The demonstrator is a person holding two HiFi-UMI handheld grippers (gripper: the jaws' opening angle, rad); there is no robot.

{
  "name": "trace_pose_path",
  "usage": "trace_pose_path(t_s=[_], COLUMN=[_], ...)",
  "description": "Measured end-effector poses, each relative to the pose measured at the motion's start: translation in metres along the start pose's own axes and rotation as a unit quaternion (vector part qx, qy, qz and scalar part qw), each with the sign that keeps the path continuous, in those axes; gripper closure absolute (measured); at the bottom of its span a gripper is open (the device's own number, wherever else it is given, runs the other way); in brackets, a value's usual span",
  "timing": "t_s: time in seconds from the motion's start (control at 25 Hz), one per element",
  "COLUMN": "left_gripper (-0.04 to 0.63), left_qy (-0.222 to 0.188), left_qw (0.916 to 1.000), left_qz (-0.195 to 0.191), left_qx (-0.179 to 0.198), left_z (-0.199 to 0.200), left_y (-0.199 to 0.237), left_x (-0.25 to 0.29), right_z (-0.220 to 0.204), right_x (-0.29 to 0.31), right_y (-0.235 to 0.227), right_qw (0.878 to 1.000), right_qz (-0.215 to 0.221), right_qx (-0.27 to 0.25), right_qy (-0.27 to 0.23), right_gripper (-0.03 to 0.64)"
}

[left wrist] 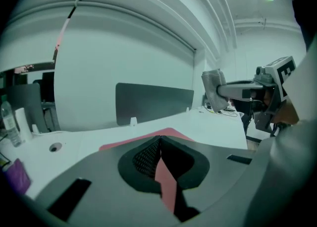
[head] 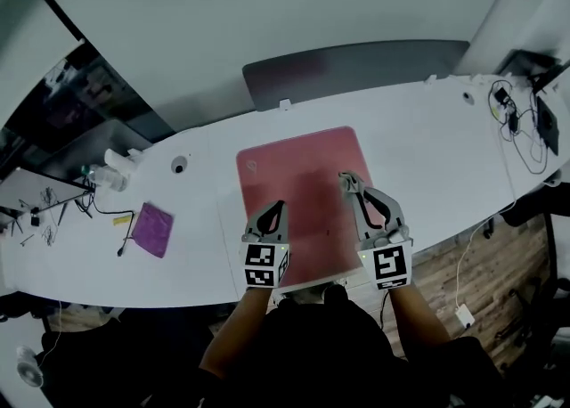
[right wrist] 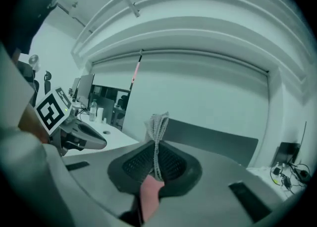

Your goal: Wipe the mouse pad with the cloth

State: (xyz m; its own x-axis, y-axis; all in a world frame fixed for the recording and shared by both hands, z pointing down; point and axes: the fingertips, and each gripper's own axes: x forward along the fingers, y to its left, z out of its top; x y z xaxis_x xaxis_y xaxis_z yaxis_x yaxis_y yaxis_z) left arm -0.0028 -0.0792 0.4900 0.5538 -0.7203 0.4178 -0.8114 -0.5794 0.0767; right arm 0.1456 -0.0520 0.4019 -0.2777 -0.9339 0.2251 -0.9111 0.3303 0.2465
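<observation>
1. White counter (head: 427,143) curved through a pale room, with a grey divider (head: 356,68) along its far edge.
2. The red pad (head: 303,170) lay flat on the counter, under both tools.
3. The left tool (head: 280,208) was clenched, its tips touching with nothing between them, over the pad's near left part.
4. The right tool (head: 360,194) was grasping a folded grey cloth (head: 348,181), which stuck out past its tips by the pad's right edge.
5. In the right gripper view the cloth (right wrist: 158,122) stood pinched edge-on between the jaws.
6. Whether the cloth touched the pad could not be told.
7. A purple item (head: 152,229) lay well left of the left tool, and cables (head: 517,121) lay well right of the right tool.
</observation>
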Motion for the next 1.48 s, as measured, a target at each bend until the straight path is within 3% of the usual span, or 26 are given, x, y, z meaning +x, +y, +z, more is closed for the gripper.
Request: trace_pose_path(t_s=[0.28, 0.6, 1.48], left_gripper=[0.574, 0.574, 0.574], left_qy=[-0.050, -0.055, -0.075], left_qw=[0.9984, 0.9969, 0.9961], left_qz=[0.025, 0.056, 0.045], left_qx=[0.003, -0.002, 0.012], left_z=[0.043, 0.046, 0.058], left_y=[0.040, 0.067, 0.057], left_x=[-0.026, -0.042, -0.053], right_z=[0.053, 0.057, 0.051], right_x=[0.015, 0.032, 0.036], right_y=[0.021, 0.019, 0.019], right_qw=[0.998, 0.997, 0.998], right_qz=[0.015, 0.000, -0.009], right_qx=[0.006, 0.053, 0.047], right_qy=[-0.066, -0.051, -0.039], right_gripper=[0.583, 0.584, 0.584])
